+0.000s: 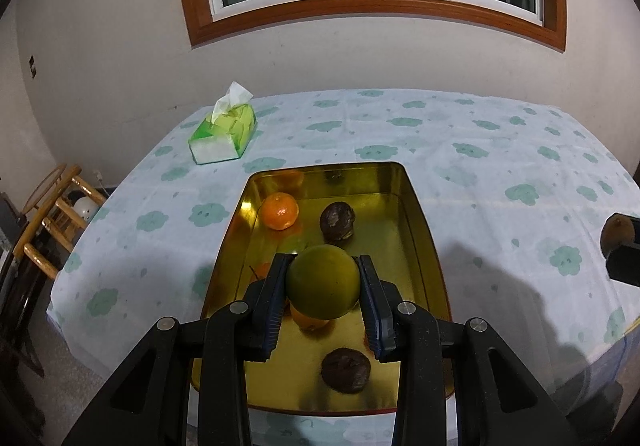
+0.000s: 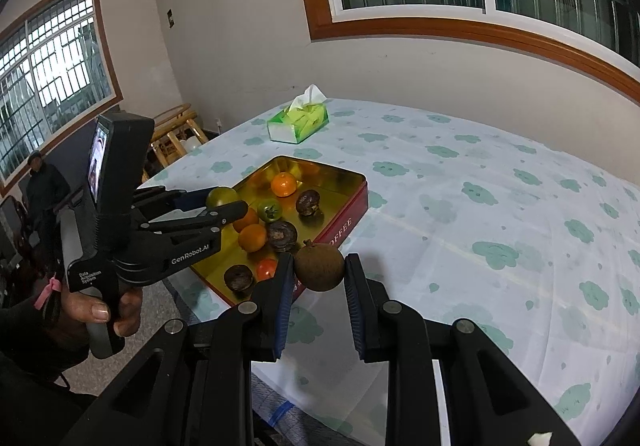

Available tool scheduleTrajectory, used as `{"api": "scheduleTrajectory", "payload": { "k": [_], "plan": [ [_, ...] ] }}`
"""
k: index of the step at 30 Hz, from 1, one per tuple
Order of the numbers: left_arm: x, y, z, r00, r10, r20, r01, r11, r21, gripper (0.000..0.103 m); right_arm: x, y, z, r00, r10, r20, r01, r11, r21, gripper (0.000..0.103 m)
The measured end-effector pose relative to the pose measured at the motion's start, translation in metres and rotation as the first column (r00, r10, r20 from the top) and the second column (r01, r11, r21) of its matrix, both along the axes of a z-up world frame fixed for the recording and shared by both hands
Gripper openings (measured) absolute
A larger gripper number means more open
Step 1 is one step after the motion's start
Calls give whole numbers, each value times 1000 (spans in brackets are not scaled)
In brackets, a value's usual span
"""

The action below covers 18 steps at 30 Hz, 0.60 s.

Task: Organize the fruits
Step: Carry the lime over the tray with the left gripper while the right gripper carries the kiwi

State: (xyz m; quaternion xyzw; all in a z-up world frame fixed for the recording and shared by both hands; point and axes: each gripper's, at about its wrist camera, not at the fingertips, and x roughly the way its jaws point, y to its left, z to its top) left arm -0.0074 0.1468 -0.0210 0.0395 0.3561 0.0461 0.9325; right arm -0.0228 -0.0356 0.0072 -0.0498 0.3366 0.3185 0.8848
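Observation:
My left gripper (image 1: 324, 261) is shut on a round green fruit (image 1: 323, 282) and holds it above the near half of a gold-lined tin (image 1: 420, 206). In the tin lie an orange (image 1: 280, 211), two dark brown fruits (image 1: 337, 221) and another orange half hidden under the green fruit. My right gripper (image 2: 319, 261) is shut on a round brown fruit (image 2: 320, 266) just off the tin's red side (image 2: 340, 230), above the tablecloth. In the right wrist view the left gripper (image 2: 222, 202) hangs over the tin with the green fruit (image 2: 221, 197).
A green tissue box (image 1: 224, 134) stands on the flowered tablecloth (image 1: 500, 166) beyond the tin. Wooden stools (image 1: 52, 214) stand off the table's left edge. A person (image 2: 44, 186) stands far back on the left. A wall with a window runs behind the table.

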Motion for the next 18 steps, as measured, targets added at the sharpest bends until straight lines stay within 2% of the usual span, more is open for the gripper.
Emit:
{"api": "scheduleTrajectory", "payload": {
  "k": [18],
  "plan": [
    [8,11,-25,999,28,-38,-27,999,27,35,-1,12,-1,1000,19,-6,-19,1000,-15,24]
  ]
}}
